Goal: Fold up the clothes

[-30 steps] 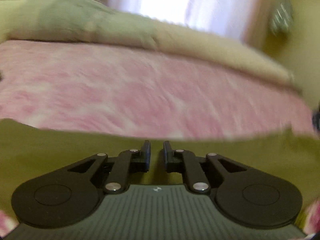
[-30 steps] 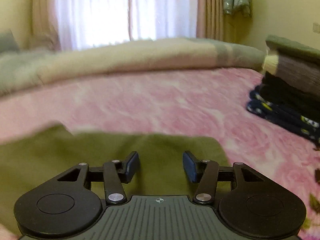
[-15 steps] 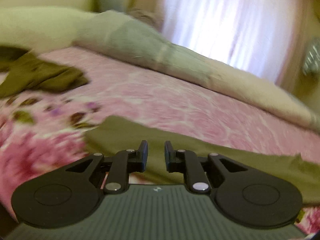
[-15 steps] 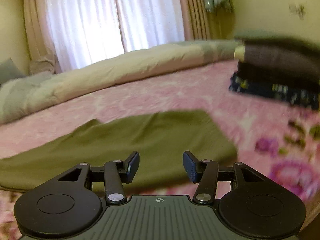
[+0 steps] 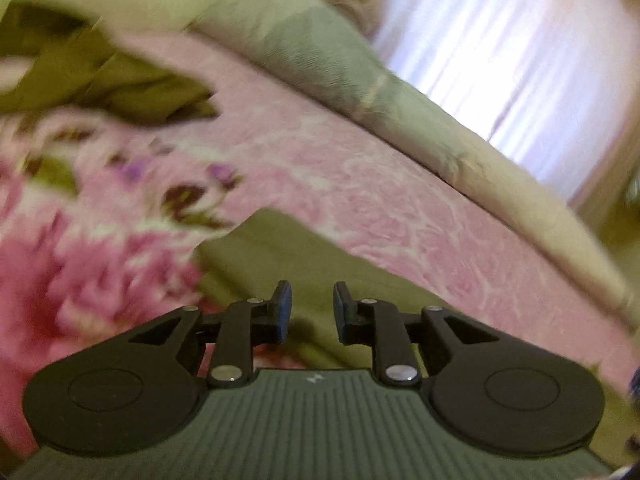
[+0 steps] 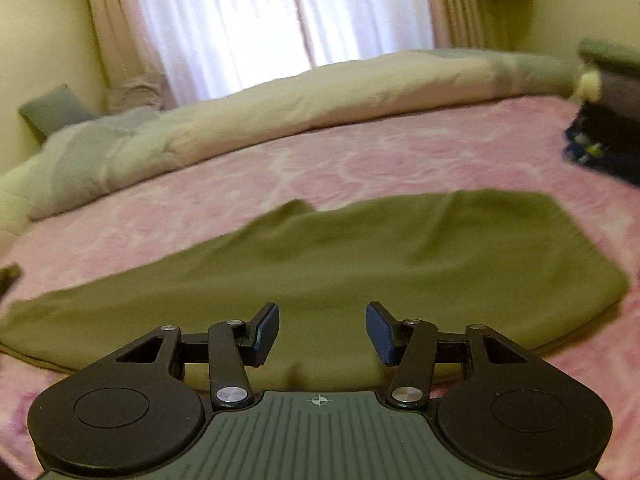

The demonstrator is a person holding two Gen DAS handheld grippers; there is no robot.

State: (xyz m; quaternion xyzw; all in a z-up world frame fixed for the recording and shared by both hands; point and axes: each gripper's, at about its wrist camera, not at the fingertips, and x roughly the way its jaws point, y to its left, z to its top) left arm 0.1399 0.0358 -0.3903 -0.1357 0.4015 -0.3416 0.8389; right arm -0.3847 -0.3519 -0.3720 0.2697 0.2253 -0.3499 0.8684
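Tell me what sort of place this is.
Probably a bedroom: a pink bedspread, a rolled duvet along its far edge, and a curtained window behind. An olive garment lies on the bedspread.

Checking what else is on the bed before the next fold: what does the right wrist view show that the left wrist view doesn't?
Only the right wrist view: a stack of folded dark clothes at the right edge, and the open right gripper.
Only the left wrist view: a crumpled olive garment at upper left, and the open left gripper.
Both: the flat olive garment, pink blanket, rolled duvet, curtains.
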